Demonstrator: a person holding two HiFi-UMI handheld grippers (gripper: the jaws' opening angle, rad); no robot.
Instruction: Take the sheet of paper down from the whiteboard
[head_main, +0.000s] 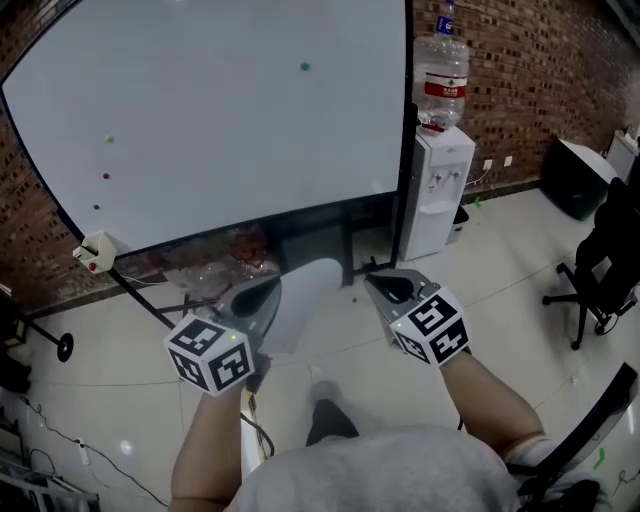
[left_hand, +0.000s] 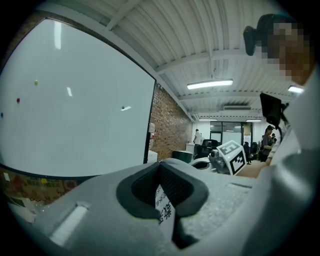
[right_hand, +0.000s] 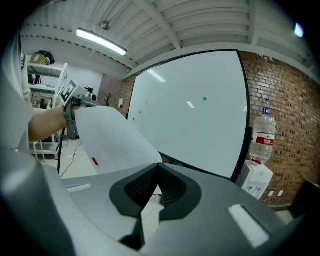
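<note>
Left gripper (left_hand: 161, 172) pinching paper (head_main: 305, 300), whiteboard (head_main: 220, 120), brick wall (head_main: 530, 80)

On my feed the floor (head_main: 500, 300) is pale glossy tile filling the lower half of the head view. At top centre the whiteboard (head_main: 200, 120) stands on it on a dark frame (head_main: 348, 250), with crumpled clear plastic (head_main: 215, 268) lying beneath it. Just right of the board a white water dispenser (head_main: 438, 190) stands on the tiles. At the upper right I see a black box (head_main: 575, 175) on the floor. Below it, at the right edge, is a black office chair (head_main: 600, 270) on its star base. At the lower left a thin cable (head_main: 60, 435) runs across the tiles. A dark round foot (head_main: 65, 347) sits at the left edge, and I can't tell what it belongs to.
</note>
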